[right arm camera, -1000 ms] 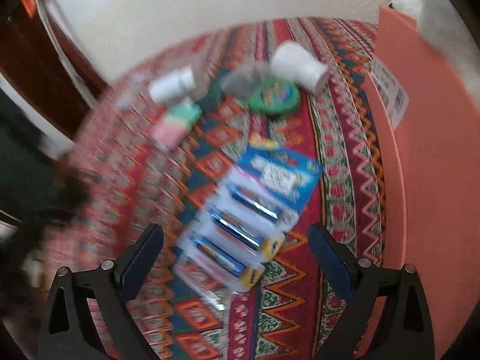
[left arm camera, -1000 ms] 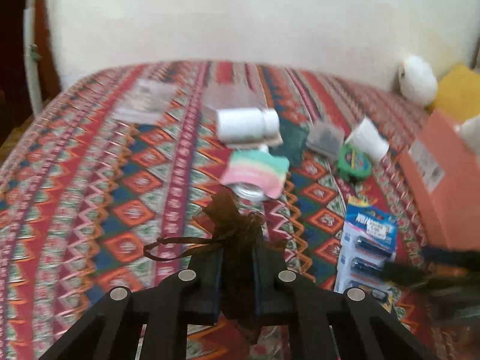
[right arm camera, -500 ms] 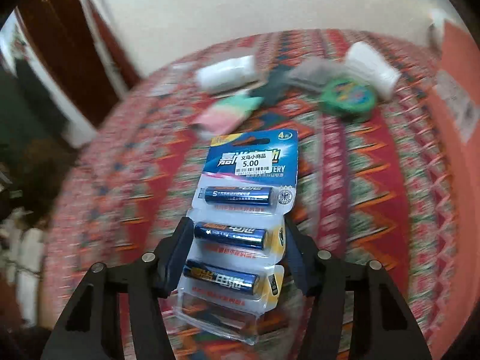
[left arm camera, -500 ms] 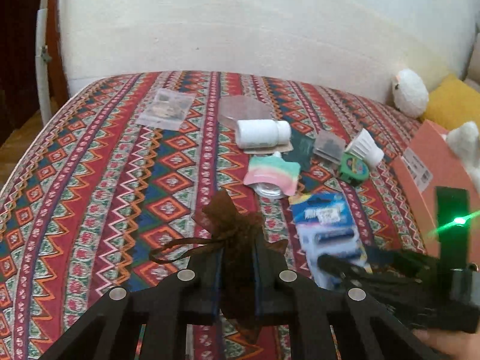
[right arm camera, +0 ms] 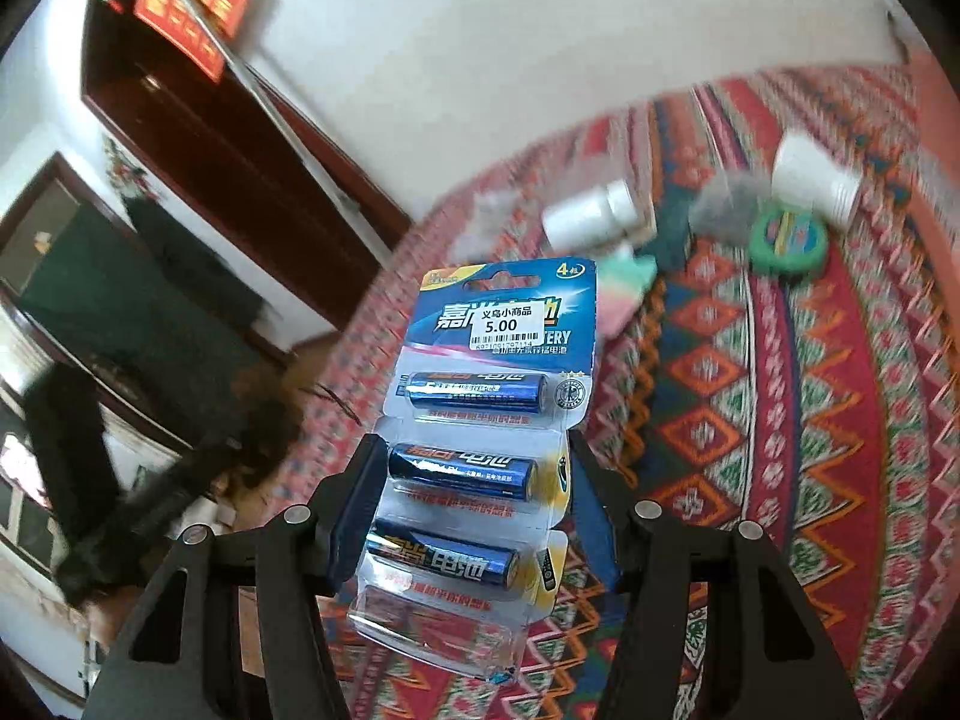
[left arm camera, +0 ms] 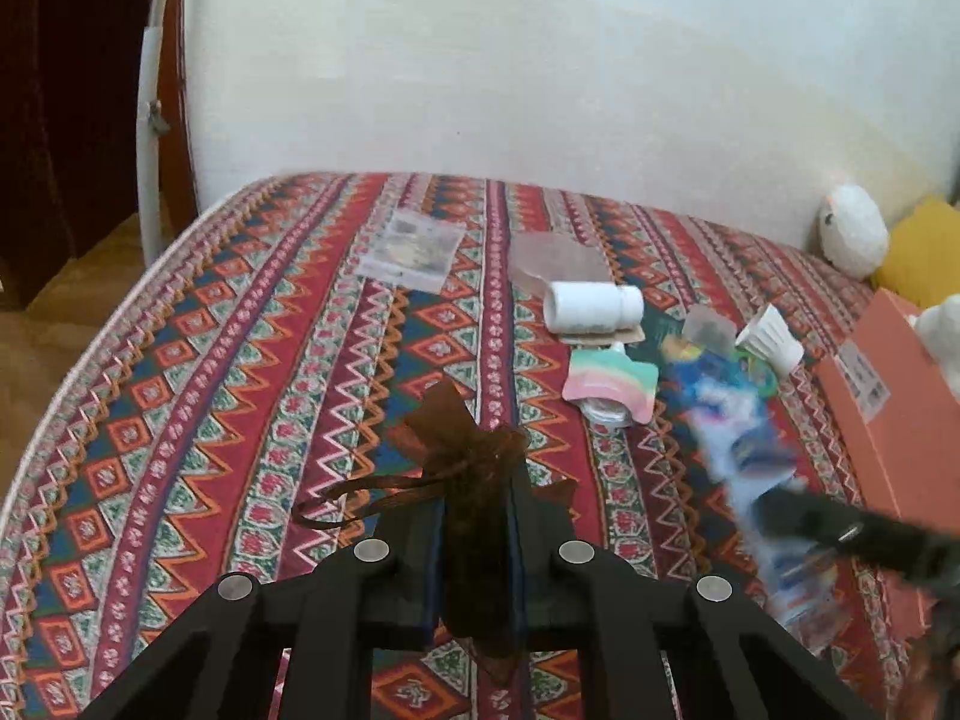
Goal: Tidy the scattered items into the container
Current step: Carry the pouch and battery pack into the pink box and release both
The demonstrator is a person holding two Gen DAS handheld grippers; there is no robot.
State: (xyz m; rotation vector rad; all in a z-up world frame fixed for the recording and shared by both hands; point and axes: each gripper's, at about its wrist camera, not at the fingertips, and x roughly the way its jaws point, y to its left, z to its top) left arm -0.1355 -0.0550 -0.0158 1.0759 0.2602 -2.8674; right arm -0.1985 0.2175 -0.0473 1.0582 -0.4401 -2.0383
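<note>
My left gripper point(left arm camera: 477, 519) is shut on a dark brown organza pouch point(left arm camera: 465, 444), held above the patterned bedspread. My right gripper point(right arm camera: 474, 480) is shut on a blue battery blister pack point(right arm camera: 486, 396), lifted clear of the bed. In the left wrist view that pack point(left arm camera: 744, 426) shows as a blur at the right, with the right gripper point(left arm camera: 840, 531) behind it. The salmon box point(left arm camera: 888, 420) stands at the right edge. A white bottle point(left arm camera: 591, 306), a pastel pouch point(left arm camera: 609, 381), a white cup point(left arm camera: 771, 339) and a green round case point(right arm camera: 789, 237) lie scattered.
A clear packet point(left arm camera: 414, 249) and a translucent lid point(left arm camera: 558, 255) lie farther back on the bedspread point(left arm camera: 240, 390). White plush toys point(left arm camera: 852, 231) and a yellow cushion point(left arm camera: 924, 252) sit by the wall at the right. A dark wooden door point(right arm camera: 228, 150) is off the bed's left.
The right gripper closed on the battery pack and raised it off the bed, tilting upward. The left gripper has risen slightly, still holding the brown pouch.
</note>
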